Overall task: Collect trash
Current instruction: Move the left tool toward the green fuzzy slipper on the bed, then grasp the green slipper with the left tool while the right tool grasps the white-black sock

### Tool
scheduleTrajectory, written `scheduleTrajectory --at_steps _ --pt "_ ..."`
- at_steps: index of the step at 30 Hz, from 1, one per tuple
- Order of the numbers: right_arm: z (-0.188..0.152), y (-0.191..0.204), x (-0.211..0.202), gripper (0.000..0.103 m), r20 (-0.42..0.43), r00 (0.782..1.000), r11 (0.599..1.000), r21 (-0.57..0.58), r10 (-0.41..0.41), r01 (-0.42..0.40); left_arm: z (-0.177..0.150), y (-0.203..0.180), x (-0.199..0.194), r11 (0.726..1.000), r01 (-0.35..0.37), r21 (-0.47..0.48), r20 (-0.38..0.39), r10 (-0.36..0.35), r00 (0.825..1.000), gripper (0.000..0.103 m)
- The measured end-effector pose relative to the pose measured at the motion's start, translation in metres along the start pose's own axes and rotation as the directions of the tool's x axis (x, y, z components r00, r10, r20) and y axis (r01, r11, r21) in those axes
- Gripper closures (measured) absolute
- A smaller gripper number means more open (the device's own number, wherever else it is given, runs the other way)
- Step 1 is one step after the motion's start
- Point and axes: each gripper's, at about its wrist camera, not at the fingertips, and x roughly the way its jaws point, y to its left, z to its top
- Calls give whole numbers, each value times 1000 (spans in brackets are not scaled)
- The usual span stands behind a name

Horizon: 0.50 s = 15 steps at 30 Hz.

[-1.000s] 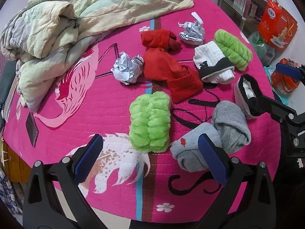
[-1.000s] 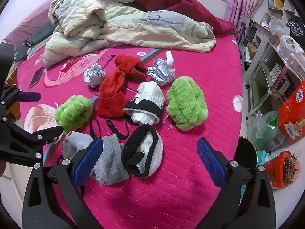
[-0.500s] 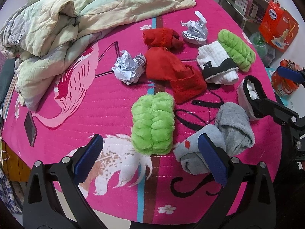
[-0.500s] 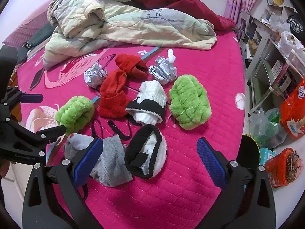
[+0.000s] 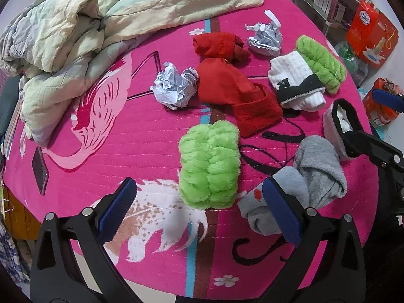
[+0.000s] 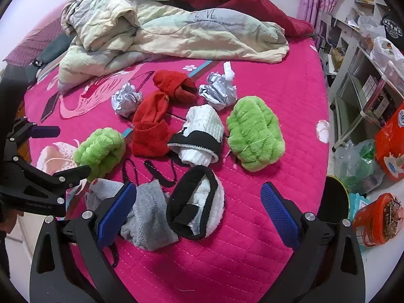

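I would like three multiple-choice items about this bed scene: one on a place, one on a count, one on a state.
1. Where does the phone lie?
A. on the quilt
B. near the bed's edge, on the flamingo print
C. among the socks

2. How many crumpled paper balls are on the bed?
A. one
B. two
C. four

3. How is the left gripper?
A. open, holding nothing
B. shut on a sock
C. shut on paper

Answers:
1 B: it lies flat by the flamingo, apart from the clothes.
2 B: one ball beside the red sock, another farther back.
3 A: its fingers stand wide apart, nothing between them.
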Motion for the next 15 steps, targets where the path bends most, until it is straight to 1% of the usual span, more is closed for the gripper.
scheduleTrajectory --at_steps 4,8,12,15 --pt "-1 -3 4 9 -13 1000 999 26 22 -22 3 6 8 1000 9 -17 -20 -9 1000 5" --pt "-3 -6 11 9 -32 999 998 57 35 -33 9 8 18 1000 -18 -16 -33 17 999 5" --pt "-2 -8 14 9 -30 999 996 77 42 -40 17 7 29 1000 8 -12 -55 -8 998 5" --pt "0 -10 21 9 -42 998 995 91 38 -34 22 4 44 1000 -1 7 -89 2 996 5"
